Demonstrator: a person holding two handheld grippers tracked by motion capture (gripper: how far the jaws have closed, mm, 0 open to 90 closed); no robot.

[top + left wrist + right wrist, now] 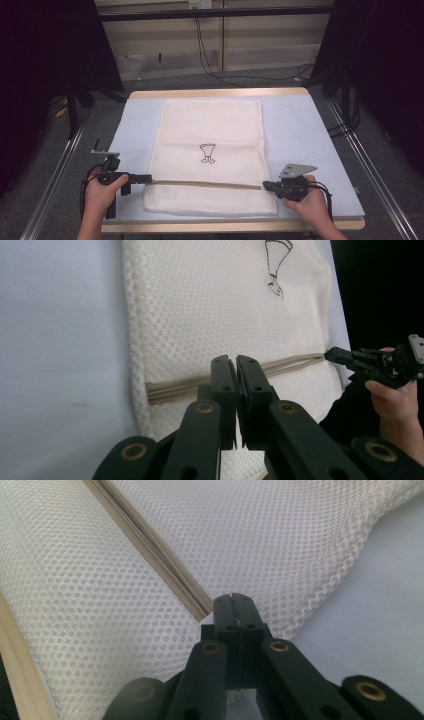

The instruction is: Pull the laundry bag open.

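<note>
A white mesh bag (210,125) lies flat on a pale blue mat (300,130), with a small black drawing (207,152) in its middle. A beige zipper (205,183) runs across the bag near the front. My left gripper (149,178) is shut, its tips at the zipper's left end. In the left gripper view its shut jaws (235,360) lie over the zipper (175,387); what they pinch is hidden. My right gripper (265,186) is shut at the zipper's right end. In the right gripper view the zipper (150,550) ends right at its tips (233,597).
The mat covers a wooden table (220,92) whose front edge is just under my hands. Bare mat lies left and right of the bag. Metal rails run along both sides of the table, and cables lie on the floor beyond it.
</note>
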